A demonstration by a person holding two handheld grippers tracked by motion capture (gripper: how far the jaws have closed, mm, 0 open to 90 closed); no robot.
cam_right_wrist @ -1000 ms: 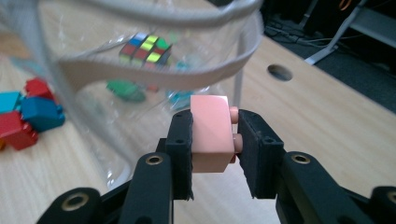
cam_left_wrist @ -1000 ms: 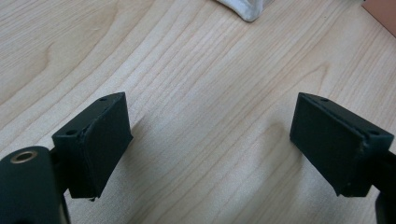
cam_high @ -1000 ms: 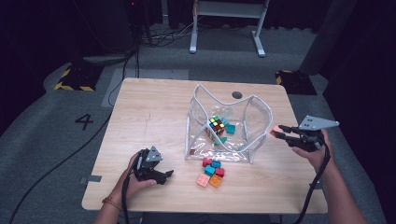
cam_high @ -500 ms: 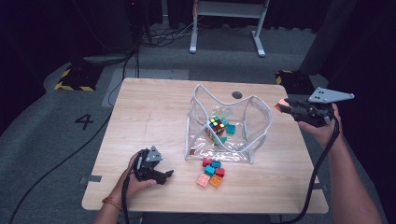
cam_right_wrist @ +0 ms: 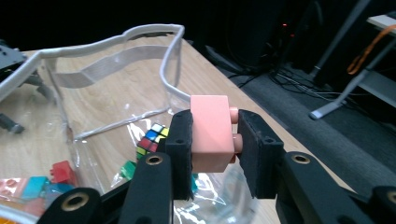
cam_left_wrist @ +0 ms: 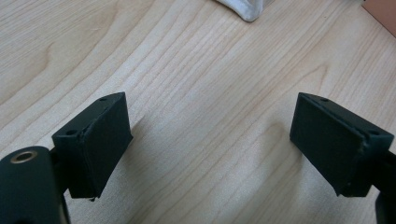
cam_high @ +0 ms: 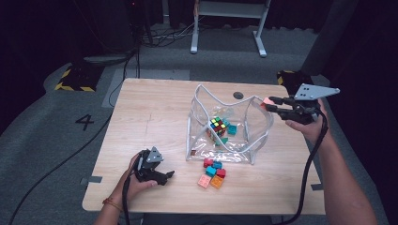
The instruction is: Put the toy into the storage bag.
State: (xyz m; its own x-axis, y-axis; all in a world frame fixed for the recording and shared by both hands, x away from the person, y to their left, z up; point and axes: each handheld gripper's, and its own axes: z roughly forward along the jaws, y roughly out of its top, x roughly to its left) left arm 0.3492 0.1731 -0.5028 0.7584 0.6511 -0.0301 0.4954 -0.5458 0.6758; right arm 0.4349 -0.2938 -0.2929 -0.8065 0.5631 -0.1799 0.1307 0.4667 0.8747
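Observation:
A clear plastic bag (cam_high: 228, 123) with a grey rim stands open on the wooden table (cam_high: 155, 117); inside it lie a colour cube (cam_high: 218, 126) and teal bricks (cam_high: 231, 128). My right gripper (cam_high: 268, 104) hovers above the bag's right rim, shut on a pink brick (cam_right_wrist: 211, 133), which also shows as a pink spot (cam_high: 266, 101) in the high view. The bag's rim (cam_right_wrist: 140, 32) and the colour cube (cam_right_wrist: 150, 140) sit below that brick. My left gripper (cam_high: 168, 176) rests on the table near the front left, open, with bare wood between its pads (cam_left_wrist: 100, 135).
Several loose bricks (cam_high: 212, 172) in red, teal, pink and orange lie on the table in front of the bag. A small dark hole (cam_high: 238, 95) marks the table's back edge. Cables trail from both grippers off the front edge.
My right gripper has risen with the pink brick and moved left toward the bag's right rim. The left gripper has stayed in place.

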